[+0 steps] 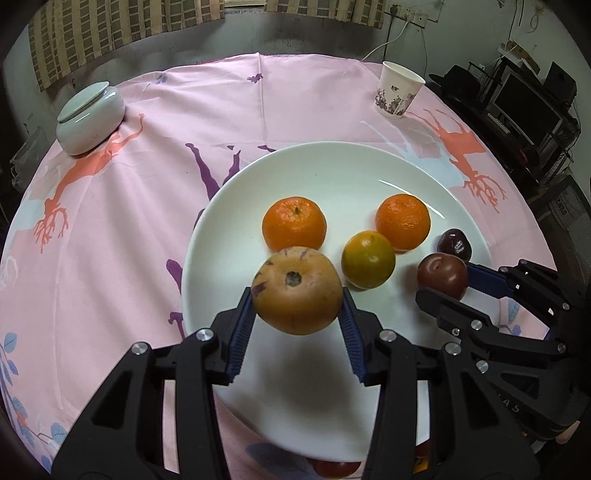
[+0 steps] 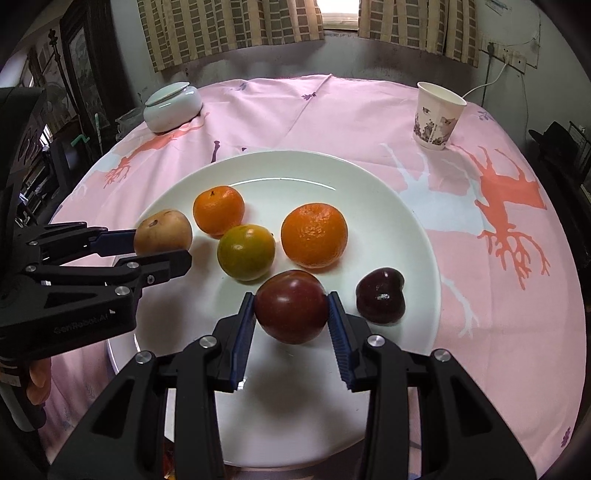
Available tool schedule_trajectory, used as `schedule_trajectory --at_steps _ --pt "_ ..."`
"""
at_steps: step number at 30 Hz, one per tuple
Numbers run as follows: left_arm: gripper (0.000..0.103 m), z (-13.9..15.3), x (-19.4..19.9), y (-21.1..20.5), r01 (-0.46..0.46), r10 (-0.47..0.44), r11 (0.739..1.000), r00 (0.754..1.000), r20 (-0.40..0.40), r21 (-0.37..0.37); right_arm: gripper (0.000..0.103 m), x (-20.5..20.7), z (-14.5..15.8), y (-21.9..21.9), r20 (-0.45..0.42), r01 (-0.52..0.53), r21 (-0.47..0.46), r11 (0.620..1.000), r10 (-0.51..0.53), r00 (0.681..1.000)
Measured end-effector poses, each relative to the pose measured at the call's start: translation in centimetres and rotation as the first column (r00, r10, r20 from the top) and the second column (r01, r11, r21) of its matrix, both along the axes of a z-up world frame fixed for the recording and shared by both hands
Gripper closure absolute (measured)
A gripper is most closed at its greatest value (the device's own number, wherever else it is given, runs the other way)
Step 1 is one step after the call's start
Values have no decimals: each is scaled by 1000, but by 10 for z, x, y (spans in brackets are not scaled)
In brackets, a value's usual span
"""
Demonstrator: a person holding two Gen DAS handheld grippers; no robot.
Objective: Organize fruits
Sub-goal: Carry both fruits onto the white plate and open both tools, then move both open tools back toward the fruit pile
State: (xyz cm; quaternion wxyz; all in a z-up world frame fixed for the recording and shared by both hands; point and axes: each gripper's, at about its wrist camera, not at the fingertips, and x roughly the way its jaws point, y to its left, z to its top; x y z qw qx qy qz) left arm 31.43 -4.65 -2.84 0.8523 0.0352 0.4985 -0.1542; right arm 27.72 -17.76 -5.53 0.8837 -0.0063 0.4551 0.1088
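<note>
Brown fruit (image 1: 297, 291) | calyx end facing camera | in left claw (image 1: 295, 325)

1. Looked like a lived-in home room, not a lab or shop
2. Round table (image 2: 369, 122) dressed in a pink printed cloth
3. Checked curtains (image 2: 229, 33) hung over a small window
4. Wall socket (image 2: 511, 59) with a white cord plugged in
5. Cluttered dark shelves (image 1: 524, 103) of electronics at one side
6. Lidded ceramic jar (image 1: 90, 118) and paper cup (image 2: 437, 116) left out
</note>
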Motion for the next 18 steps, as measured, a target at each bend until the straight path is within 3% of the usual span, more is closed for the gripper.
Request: schedule_trajectory --at_steps 2,3,4,5,6,9,12,13,18 --pt "55 -1 4 -1 -16 16 1000 1000 -13 9 60 1 3 6 29 -8 -39 999 9 1000" --pt "48 2 4 1 -28 28 1000 1000 -1 6 59 0 6 9 53 -10 -66 998 13 999" --pt "43 7 2 2 -40 40 999 999 24 3 53 -1 10 12 75 -7 -91 996 14 997" --pt "29 15 -2 4 -54 54 999 997 56 6 38 -4 16 12 95 -4 -101 995 14 995" --pt "21 24 -7 7 -64 63 998 994 89 8 38 -8 23 12 123 -2 -102 995 14 992" --pt "13 56 -30 20 -73 67 997 981 181 26 38 -22 41 5 162 16 -107 994 2 987" --pt "2 84 -69 39 -113 103 993 953 284 19 34 -49 59 -6 180 29 -74 997 -15 984" --pt "2 89 -84 46 -122 112 992 944 310 13 28 -60 62 -10 183 34 -68 997 -22 983" --pt "2 80 -149 67 -150 140 989 936 323 7 27 -127 55 -13 146 33 -74 997 -22 989"
